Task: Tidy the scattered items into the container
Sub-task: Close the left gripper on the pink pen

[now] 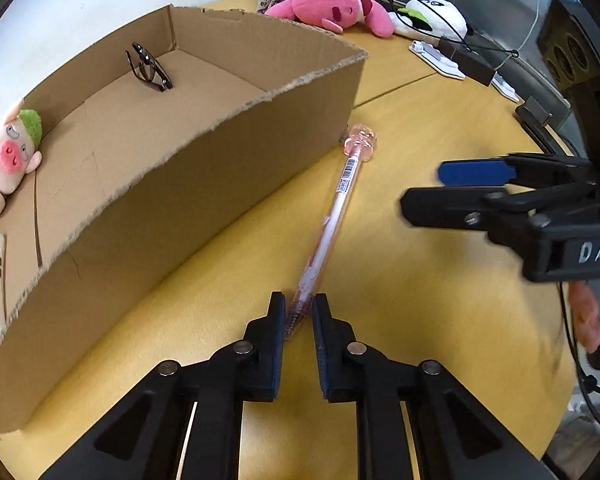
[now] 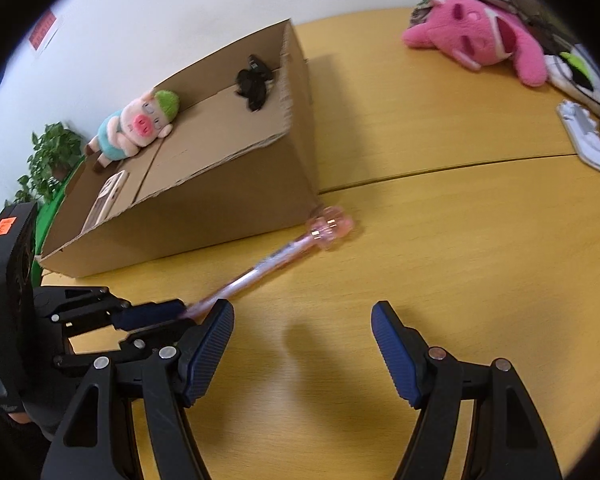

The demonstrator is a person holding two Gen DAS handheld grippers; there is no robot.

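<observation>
Left gripper (image 1: 298, 308) clamped on pen (image 1: 342, 196) tip, frame centre (box (image 1: 204, 184) at left); right gripper (image 2: 302, 344) spread wide, empty.

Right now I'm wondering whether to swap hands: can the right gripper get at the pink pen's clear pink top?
Probably yes. The right gripper is open and holds nothing, and bare table lies between it and the pen. The left gripper grips only the pen's near end; the box sits beside the top.

Pink translucent pen (image 1: 332, 216) with barcode label; brown cardboard box (image 1: 204, 184); yellow wood-grain table (image 1: 400, 340); blue ribbed pads (image 2: 210, 344) lower frame.
</observation>
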